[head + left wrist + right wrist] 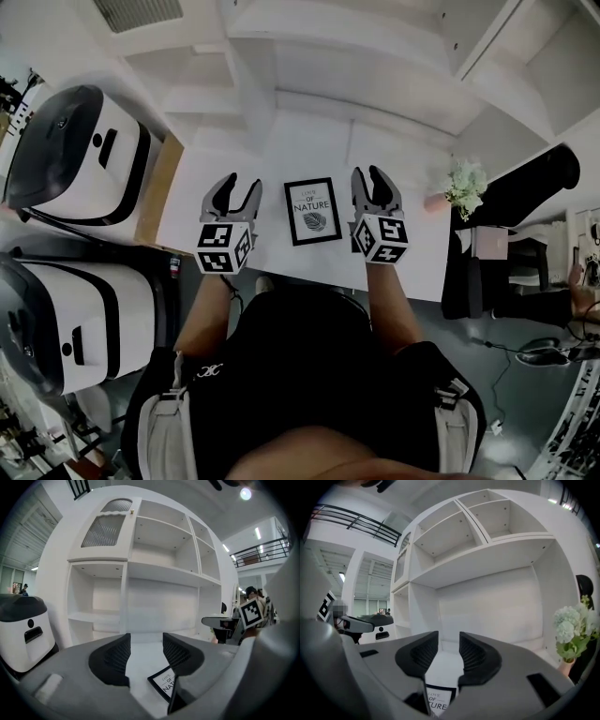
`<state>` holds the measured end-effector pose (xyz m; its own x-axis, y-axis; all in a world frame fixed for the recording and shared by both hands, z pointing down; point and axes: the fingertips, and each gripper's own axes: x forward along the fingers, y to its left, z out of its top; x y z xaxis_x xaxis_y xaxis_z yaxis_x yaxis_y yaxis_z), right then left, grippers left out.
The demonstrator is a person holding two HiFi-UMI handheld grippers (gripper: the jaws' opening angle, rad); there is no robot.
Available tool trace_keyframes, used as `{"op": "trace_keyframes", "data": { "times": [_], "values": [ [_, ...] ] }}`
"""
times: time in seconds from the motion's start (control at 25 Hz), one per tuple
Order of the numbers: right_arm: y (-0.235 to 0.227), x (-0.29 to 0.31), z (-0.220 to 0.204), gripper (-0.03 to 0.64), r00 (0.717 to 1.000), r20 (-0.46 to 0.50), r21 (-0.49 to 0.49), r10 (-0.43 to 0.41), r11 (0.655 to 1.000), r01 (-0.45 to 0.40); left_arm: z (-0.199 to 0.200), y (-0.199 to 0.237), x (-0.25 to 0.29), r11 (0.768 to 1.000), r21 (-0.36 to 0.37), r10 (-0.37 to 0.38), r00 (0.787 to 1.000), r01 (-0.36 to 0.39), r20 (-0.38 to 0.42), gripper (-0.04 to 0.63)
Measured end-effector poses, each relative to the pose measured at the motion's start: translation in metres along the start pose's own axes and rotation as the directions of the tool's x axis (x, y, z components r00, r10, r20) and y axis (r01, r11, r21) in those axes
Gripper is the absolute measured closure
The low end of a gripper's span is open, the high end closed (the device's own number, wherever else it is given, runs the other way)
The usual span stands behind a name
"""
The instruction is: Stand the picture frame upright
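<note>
A black picture frame (312, 211) with a white print lies flat, face up, on the white table (281, 150) between my two grippers. My left gripper (235, 187) hovers just left of it, open, nothing between its jaws. Open and empty too, my right gripper (371, 176) stands just right of the frame. In the left gripper view, the left gripper (146, 642) shows the frame's corner (165, 683) low right of the gap. In the right gripper view, the right gripper (448, 641) shows the frame (438, 701) below its jaws.
A white shelf unit (309, 56) rises behind the table. A small vase of white flowers (465, 184) stands at the table's right end, beside a black chair (525, 211). Two white-and-black machines (80, 155) stand on the left.
</note>
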<state>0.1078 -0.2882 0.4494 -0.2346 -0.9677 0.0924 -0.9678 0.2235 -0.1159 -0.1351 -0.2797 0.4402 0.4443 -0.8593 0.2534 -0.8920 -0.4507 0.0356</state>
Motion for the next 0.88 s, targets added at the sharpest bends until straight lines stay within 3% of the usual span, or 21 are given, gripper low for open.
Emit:
{"op": "trace_keyframes", "data": {
  "times": [0.28, 0.52, 0.88],
  "values": [
    [-0.009, 0.006, -0.027, 0.474, 0.996, -0.087, -0.008, 0.013, 1.000, -0.013, -0.022, 0.005, 0.008, 0.998, -0.054, -0.016, 0.997, 0.012, -0.081, 0.373],
    [-0.001, 0.017, -0.070, 0.474, 0.973, -0.226, -0.079, 0.049, 0.994, -0.068, -0.073, 0.030, 0.011, 0.980, -0.198, -0.076, 0.975, 0.034, -0.208, 0.373],
    [0.009, 0.027, -0.161, 0.474, 0.892, -0.447, -0.027, 0.063, 0.996, -0.084, -0.154, 0.046, 0.004, 0.888, -0.455, -0.221, 0.932, 0.069, -0.288, 0.373]
  ]
}}
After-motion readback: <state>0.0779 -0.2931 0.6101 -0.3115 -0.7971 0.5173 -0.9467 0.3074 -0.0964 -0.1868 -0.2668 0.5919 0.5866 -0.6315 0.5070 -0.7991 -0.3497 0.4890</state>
